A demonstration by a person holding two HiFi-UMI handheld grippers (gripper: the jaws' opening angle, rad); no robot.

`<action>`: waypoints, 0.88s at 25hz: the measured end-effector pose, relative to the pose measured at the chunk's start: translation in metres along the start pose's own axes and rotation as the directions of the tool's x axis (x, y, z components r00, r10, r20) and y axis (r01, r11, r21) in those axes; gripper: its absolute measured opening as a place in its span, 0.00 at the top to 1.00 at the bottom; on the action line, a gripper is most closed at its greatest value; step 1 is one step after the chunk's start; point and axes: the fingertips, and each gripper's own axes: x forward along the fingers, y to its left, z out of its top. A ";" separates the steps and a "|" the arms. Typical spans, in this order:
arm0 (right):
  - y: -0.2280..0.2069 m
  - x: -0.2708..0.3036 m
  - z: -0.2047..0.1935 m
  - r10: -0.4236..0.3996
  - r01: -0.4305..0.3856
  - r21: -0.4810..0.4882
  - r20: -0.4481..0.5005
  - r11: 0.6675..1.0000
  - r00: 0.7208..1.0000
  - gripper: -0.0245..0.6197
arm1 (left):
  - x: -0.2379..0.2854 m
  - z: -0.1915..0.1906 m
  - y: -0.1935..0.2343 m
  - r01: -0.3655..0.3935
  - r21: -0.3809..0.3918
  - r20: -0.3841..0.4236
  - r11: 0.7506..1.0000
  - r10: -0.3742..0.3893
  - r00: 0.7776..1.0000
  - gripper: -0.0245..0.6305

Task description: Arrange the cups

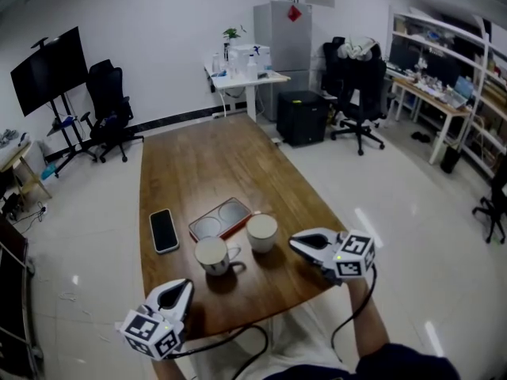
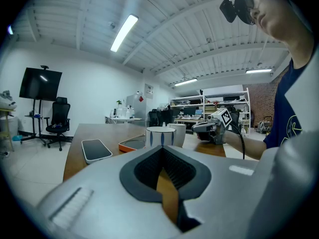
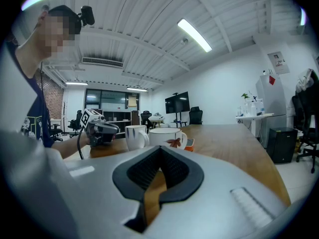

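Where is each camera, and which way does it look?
Head view: on the person's head, looking down at table, striped cup, leaf cup, left claw, right claw; one forearm shows.
Left gripper view: on the left claw, looking across the table; its shut jaws and the person's torso show.
Right gripper view: on the right claw, facing the opposite way; its shut jaws and torso show.
Both gripper views share the cups and the opposite claw.

Bright ceiling tubes [image 2: 123, 32]; fisheye-warped edges, bg perhaps slightly soft.
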 end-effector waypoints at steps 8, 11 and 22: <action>0.000 -0.002 0.001 -0.005 0.005 0.001 -0.005 1.000 1.000 0.94 | 0.001 0.000 -0.002 0.001 -0.005 0.000 1.000 -0.001 1.000 0.96; -0.002 -0.003 -0.001 -0.004 0.004 -0.003 -0.003 1.000 1.000 0.94 | 0.000 0.001 -0.001 0.002 0.001 -0.003 1.000 -0.002 1.000 0.96; 0.002 -0.002 0.003 0.018 -0.018 -0.011 -0.002 1.000 1.000 0.95 | 0.001 0.003 -0.002 -0.002 -0.002 -0.001 1.000 0.002 1.000 0.96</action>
